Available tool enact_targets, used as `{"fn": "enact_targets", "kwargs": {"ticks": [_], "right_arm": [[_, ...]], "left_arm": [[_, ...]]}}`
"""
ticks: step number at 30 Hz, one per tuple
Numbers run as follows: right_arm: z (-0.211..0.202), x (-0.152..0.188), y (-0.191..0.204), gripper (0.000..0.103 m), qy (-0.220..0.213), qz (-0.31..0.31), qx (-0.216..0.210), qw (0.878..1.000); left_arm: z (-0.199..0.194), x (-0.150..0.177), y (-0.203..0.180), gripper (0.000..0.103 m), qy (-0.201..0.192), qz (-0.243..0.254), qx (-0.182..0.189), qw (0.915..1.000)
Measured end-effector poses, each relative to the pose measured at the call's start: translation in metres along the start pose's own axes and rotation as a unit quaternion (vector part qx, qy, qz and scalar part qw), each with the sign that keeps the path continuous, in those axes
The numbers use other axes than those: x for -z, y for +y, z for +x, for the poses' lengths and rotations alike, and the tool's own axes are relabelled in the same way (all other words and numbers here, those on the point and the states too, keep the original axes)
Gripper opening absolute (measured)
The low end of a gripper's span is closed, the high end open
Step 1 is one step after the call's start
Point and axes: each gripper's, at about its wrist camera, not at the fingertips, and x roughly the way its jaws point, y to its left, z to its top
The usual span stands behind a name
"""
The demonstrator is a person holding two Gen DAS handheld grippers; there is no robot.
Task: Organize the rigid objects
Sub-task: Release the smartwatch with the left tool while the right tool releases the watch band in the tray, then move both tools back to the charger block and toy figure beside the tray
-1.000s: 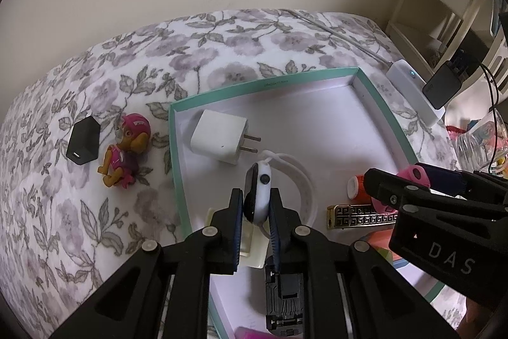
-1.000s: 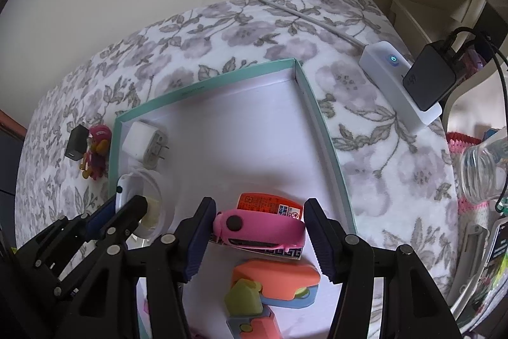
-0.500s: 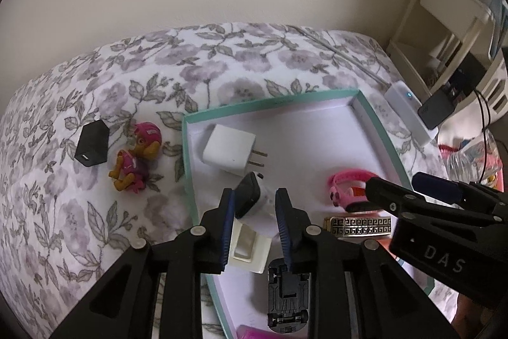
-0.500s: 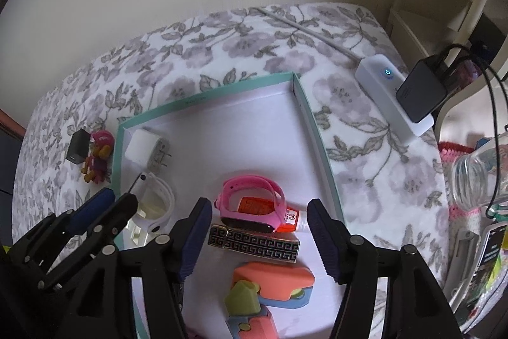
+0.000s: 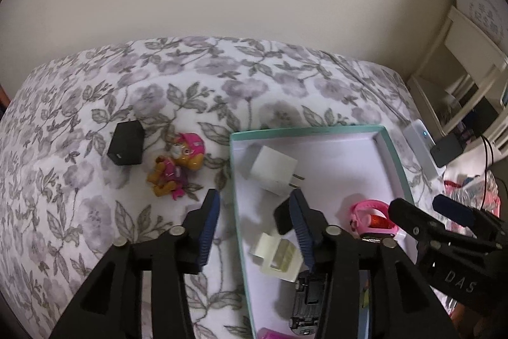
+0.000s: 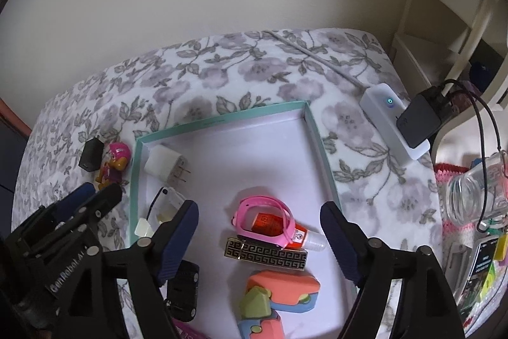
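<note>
A teal-rimmed box (image 5: pixel 304 129) (image 6: pixel 222 119) lies on the floral bedspread. My left gripper (image 5: pixel 254 205) hovers over the box's left wall, its jaws opening with nothing pressed between them. The white watch (image 5: pixel 279 250) (image 6: pixel 165 205) lies loose in the box beneath it. My right gripper (image 6: pixel 258 212) is also opening above the pink watch (image 6: pixel 263 221) (image 5: pixel 371 218), which rests on a small red bottle (image 6: pixel 285 227), untouched by the pads. A black cube charger (image 5: pixel 125 143) and a pink pup figure (image 5: pixel 177 167) lie outside the box to its left.
Inside the box are also a white plug (image 5: pixel 273 169), a gold-and-black patterned bar (image 6: pixel 266 253), a colourful block toy (image 6: pixel 276 297) and a black toy car (image 6: pixel 184 288). To the right stand a white power strip with a black adapter (image 6: pixel 393 123), a glass jar (image 6: pixel 476 193) and a cream shelf (image 6: pixel 444 21).
My left gripper has let go of the white watch, opened, and drifted left and up. My right gripper has released the pink watch onto the red bottle, risen and spread wider.
</note>
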Motion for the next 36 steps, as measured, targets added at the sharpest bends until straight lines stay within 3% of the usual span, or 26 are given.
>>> {"fn": "enact_targets", "kwargs": {"ticks": [1,2,5,7,12,18,20,36], "right_arm": [[0.001,0.0,0.003,0.082,0.0,-0.004,0.001,1.0],[0.002,0.001,0.004,0.082,0.0,-0.004,0.001,1.0],[0.002,0.001,0.006,0.086,-0.002,-0.002,-0.003,1.0],[0.002,0.001,0.008,0.094,-0.005,-0.004,-0.003,1.0],[0.004,0.001,0.011,0.1,-0.007,-0.007,0.003,1.0],[0.006,0.002,0.016,0.101,-0.004,-0.013,0.003,1.0],[0.007,0.003,0.021,0.101,-0.003,-0.017,-0.002,1.0],[0.017,-0.005,0.082,0.102,-0.03,-0.051,-0.043,0.997]], "left_arm": [[0.0,-0.001,0.003,0.067,0.0,-0.006,-0.001,1.0],[0.001,-0.001,0.007,0.071,0.0,-0.012,-0.004,0.9999],[0.003,-0.003,0.018,0.071,0.004,-0.03,-0.011,0.9995],[0.004,-0.004,0.026,0.072,0.007,-0.042,-0.016,0.999],[0.005,-0.004,0.043,0.084,0.008,-0.064,-0.027,0.9975],[0.006,-0.006,0.061,0.089,0.005,-0.086,-0.043,0.9953],[0.005,-0.008,0.07,0.098,0.003,-0.093,-0.048,0.9945],[-0.003,-0.015,0.17,0.099,-0.014,-0.201,-0.049,0.9783]]}}
